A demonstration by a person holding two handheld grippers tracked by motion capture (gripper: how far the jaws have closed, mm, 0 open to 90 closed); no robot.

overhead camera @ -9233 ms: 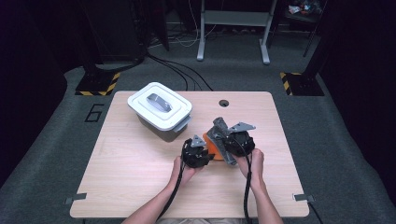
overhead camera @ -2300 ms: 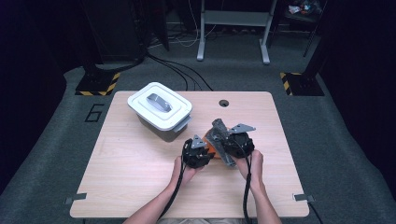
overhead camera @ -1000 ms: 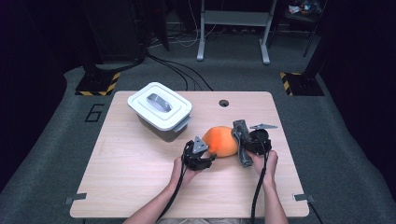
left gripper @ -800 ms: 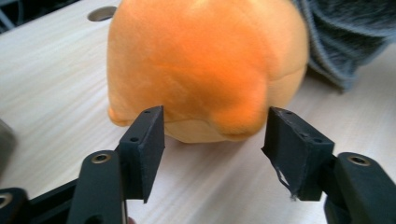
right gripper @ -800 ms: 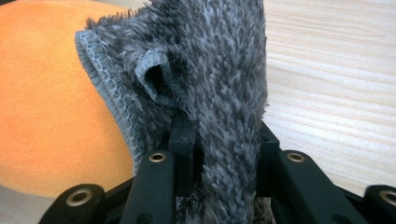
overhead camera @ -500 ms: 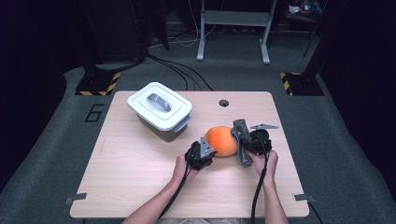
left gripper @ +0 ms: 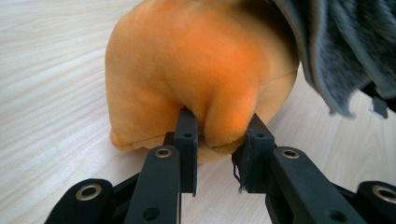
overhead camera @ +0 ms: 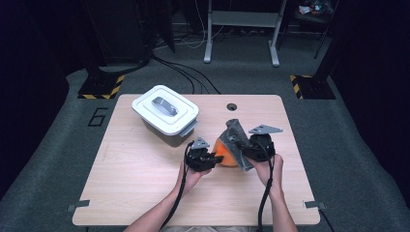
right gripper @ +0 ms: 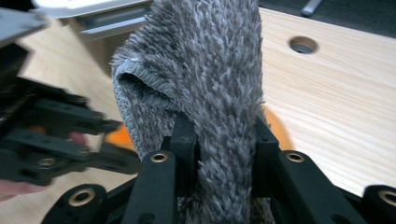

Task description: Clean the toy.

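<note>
The left gripper [left gripper: 219,161], its jaws just closing, pinches a fold of the orange plush toy [left gripper: 196,70] on the table [overhead camera: 145,183]. The right gripper [right gripper: 224,154] clamps the grey furry cloth [right gripper: 215,70], which hangs lengthwise upright, draped over the toy's far side; the high view shows the lidded container [overhead camera: 165,113] well beyond the left gripper.

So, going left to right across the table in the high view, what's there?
White lidded container → left gripper → orange plush → grey fuzzy cloth → right gripper.

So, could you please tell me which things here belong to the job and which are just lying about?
In the job:
- orange plush toy
- grey fuzzy cloth
- left hand-held gripper
- right hand-held gripper

Lying about:
- white lidded box
</note>
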